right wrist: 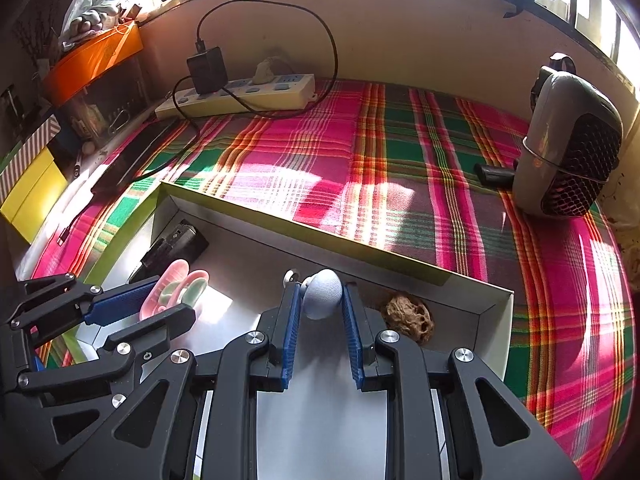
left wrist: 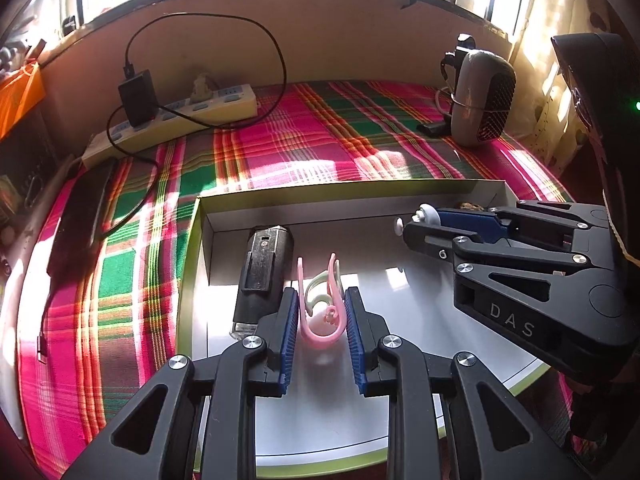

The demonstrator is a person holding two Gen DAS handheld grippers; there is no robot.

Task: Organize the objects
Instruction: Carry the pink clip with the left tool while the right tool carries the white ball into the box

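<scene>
A shallow white box with a green rim point(left wrist: 191, 280) lies on a plaid cloth. Over its floor my left gripper point(left wrist: 321, 300) is shut on a bundle of pink and pale green plastic clips point(left wrist: 320, 332), which stand upright between the blue pads. A black torch point(left wrist: 262, 276) lies in the box just to their left. My right gripper point(right wrist: 320, 292) is shut on a small pale grey-blue egg-shaped thing with a white knob point(right wrist: 324, 300), near the box's far wall point(right wrist: 320, 236). Each gripper shows in the other's view: the right gripper point(left wrist: 420, 224), the left gripper point(right wrist: 172, 298).
A brown wrinkled walnut-like lump point(right wrist: 410, 316) sits in the box's right corner. On the cloth stand a grey mesh-fronted heater point(right wrist: 568, 160) at the right and a power strip point(right wrist: 240, 96) with a black adapter at the back. A flat black device point(left wrist: 80, 216) lies at the left.
</scene>
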